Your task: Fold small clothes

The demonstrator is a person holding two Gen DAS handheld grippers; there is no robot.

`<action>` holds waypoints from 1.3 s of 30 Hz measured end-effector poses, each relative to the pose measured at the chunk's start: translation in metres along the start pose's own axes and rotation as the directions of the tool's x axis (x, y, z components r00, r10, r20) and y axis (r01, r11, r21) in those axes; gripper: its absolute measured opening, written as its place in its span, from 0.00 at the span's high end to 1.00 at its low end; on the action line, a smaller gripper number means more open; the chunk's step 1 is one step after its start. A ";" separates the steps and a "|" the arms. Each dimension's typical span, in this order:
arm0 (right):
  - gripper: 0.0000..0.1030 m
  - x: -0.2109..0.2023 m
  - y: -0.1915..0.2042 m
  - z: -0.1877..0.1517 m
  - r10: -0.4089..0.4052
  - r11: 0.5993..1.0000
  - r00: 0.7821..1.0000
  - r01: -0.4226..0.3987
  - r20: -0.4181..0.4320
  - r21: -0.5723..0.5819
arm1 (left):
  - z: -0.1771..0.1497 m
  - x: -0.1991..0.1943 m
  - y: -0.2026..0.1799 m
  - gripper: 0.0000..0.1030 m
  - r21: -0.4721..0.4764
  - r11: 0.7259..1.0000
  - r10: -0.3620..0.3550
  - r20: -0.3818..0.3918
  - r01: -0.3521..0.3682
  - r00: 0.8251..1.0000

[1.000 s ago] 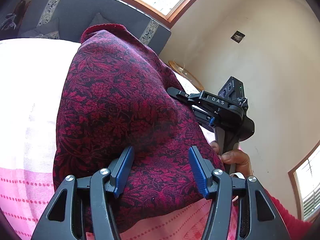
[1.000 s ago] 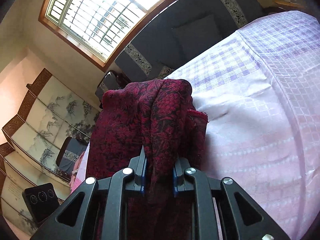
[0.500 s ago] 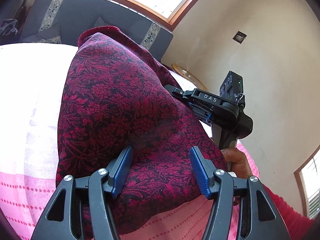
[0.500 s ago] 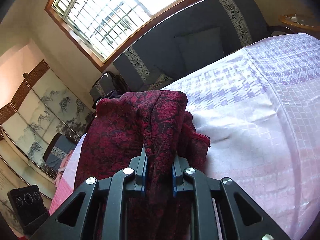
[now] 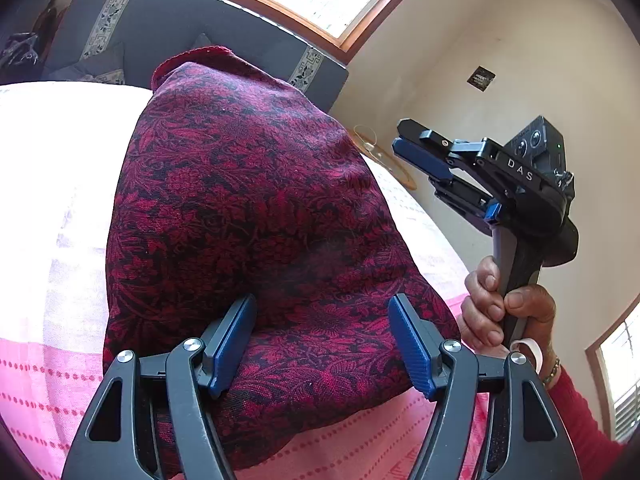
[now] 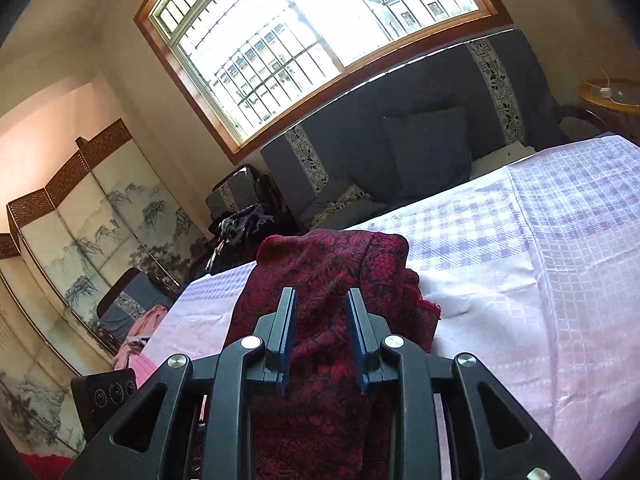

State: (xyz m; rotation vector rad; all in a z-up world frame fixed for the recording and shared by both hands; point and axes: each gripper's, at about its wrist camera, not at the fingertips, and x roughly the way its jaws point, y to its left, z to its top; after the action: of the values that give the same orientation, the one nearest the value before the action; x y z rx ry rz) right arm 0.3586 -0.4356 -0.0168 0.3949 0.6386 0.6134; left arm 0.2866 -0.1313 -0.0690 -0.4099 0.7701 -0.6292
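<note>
A dark red floral garment [image 5: 248,216] lies folded in a long bundle on the pink and white checked bedcover [image 5: 52,264]. My left gripper [image 5: 322,340] is open, its blue pads over the near end of the garment. My right gripper [image 6: 320,334] is open and empty above the garment [image 6: 320,264]. In the left wrist view the right gripper [image 5: 416,152] is lifted clear to the right of the garment, held by a hand [image 5: 500,312].
A grey sofa [image 6: 400,148] with cushions runs along the far side under the window [image 6: 312,32]. A painted folding screen [image 6: 80,216] stands at the left. A round wooden side table [image 6: 612,96] is at the far right. Pink clothes [image 6: 140,332] lie beside the bed.
My right gripper has opened and let go of the garment, then lifted up and away to the right. The garment has settled on the bed. My left gripper has stayed open.
</note>
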 end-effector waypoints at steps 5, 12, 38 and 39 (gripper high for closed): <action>0.76 0.053 0.028 0.003 -0.111 0.980 0.981 0.080 -0.160 -0.185 | -0.004 0.000 -0.005 0.32 0.013 1.000 0.015 0.009 -0.015 1.000; 0.87 0.077 -0.026 -0.024 -0.148 0.989 0.962 0.136 -0.232 -0.065 | -0.009 0.003 -0.016 0.31 0.081 0.996 0.044 0.009 -0.044 0.999; 0.73 -0.045 0.055 -0.124 -0.255 0.958 0.962 0.238 -0.100 -0.159 | -0.032 -0.093 -0.045 0.14 0.204 0.811 0.496 0.258 -0.548 0.829; 0.73 -0.053 0.058 -0.123 -0.242 0.963 0.967 0.230 -0.076 -0.138 | -0.035 -0.099 -0.046 0.12 0.212 0.804 0.497 0.271 -0.555 0.824</action>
State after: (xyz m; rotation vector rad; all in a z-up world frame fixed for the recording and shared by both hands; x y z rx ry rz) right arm 0.2208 -0.4066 -0.0551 0.1663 0.7190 0.4428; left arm 0.1883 -0.1046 -0.0155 0.0192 0.5493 -0.1544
